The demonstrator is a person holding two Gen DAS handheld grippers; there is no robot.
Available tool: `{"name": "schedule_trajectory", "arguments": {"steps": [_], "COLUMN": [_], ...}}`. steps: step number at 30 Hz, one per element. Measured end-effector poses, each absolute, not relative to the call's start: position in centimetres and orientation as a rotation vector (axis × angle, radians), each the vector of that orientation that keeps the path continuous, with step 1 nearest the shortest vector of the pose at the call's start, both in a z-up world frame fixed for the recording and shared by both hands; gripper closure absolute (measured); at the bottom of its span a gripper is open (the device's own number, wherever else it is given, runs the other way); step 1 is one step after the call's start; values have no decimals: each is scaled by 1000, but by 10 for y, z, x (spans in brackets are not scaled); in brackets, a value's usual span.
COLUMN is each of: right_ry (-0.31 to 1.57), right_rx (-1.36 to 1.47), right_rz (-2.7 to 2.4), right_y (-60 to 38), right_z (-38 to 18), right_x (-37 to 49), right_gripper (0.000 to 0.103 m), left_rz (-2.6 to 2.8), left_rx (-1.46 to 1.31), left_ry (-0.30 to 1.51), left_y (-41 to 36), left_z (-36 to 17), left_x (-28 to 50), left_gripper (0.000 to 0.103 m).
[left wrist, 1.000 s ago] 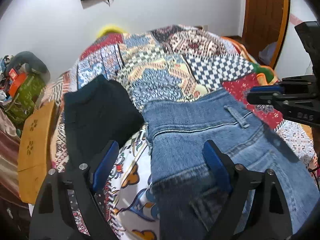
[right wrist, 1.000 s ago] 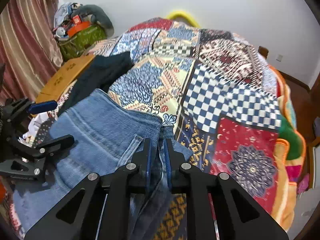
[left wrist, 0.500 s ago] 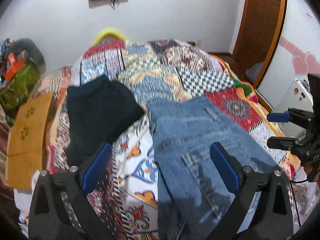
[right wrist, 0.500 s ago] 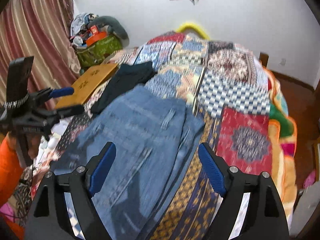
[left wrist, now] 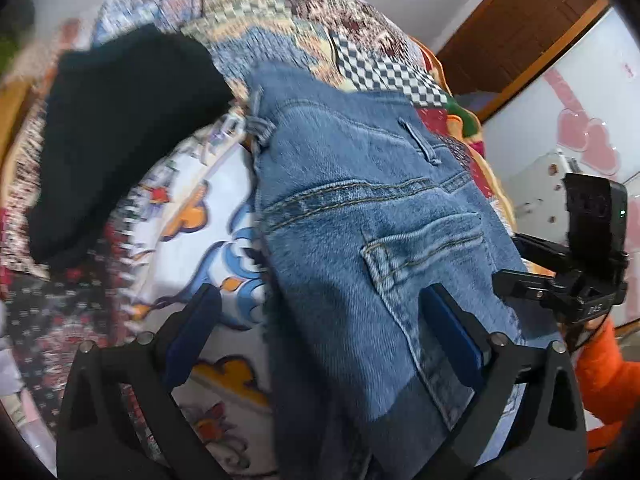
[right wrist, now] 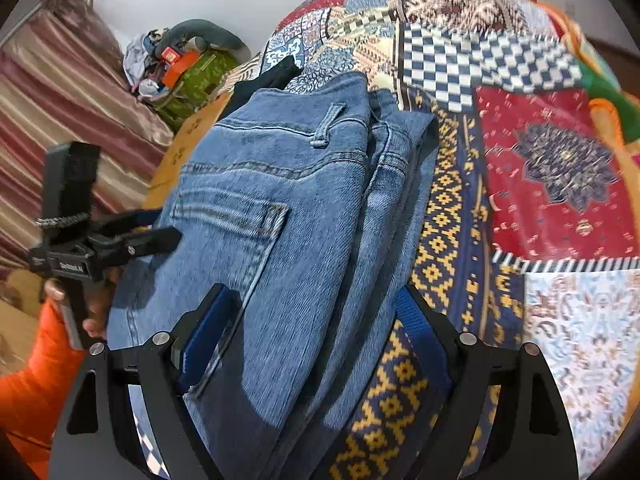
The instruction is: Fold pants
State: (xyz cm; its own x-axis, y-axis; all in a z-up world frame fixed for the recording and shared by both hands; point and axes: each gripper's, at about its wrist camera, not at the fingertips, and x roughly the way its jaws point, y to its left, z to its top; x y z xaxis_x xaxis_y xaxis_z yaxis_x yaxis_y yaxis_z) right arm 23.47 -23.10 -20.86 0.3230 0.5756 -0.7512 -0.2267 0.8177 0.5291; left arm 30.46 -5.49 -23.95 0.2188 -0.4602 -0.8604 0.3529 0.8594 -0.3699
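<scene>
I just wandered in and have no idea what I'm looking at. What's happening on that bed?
A person in orange sleeves is folding blue jeans on a patchwork quilt, holding a two-finger gripper in each hand. The left gripper and the right gripper are both open over the denim, gripping nothing. The jeans lie folded lengthwise, back pocket up. A black garment lies beside them.

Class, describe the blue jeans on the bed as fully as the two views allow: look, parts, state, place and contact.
The blue jeans are mid-blue faded denim with tan stitching. They lie back side up on the patchwork bedspread, folded lengthwise, the layered edges stacked along one side. A back pocket, a belt loop and the waistband show. A black garment lies beside the waist end. Both the left tongs and right tongs stand open over the denim, gripping nothing.
</scene>
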Motion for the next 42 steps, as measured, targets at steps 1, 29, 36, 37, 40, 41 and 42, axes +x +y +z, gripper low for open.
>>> {"name": "schedule_trajectory", "arguments": {"steps": [1, 29, 36, 37, 40, 41, 42], "right_ry": [1125, 935, 810, 797, 760, 749, 740], "right_rx": [366, 169, 119, 116, 104, 98, 91], "right_rz": [546, 622, 677, 684, 711, 720, 727], "right_y": [-231, -187, -149, -144, -125, -118, -111], "right_z": [-210, -138, -92, -88, -73, -68, -64], "right_x": [236, 246, 271, 277, 300, 309, 317], "right_gripper": [18, 75, 76, 76, 76, 76, 76], "left_rz": [-574, -591, -472, -449, -404, -392, -378], "left_rx": [-102, -76, -88, -87, -92, -95, -98], "left_ry": [1230, 1005, 870, 847, 802, 792, 782], "left_y": [-56, -54, -11, -2, 22, 28, 34], "left_z": [-241, -169, -115, -107, -89, -86, -82], "left_x": [307, 286, 302, 309, 325, 331, 338], "left_gripper": [0, 47, 48, 48, 48, 48, 48]}}
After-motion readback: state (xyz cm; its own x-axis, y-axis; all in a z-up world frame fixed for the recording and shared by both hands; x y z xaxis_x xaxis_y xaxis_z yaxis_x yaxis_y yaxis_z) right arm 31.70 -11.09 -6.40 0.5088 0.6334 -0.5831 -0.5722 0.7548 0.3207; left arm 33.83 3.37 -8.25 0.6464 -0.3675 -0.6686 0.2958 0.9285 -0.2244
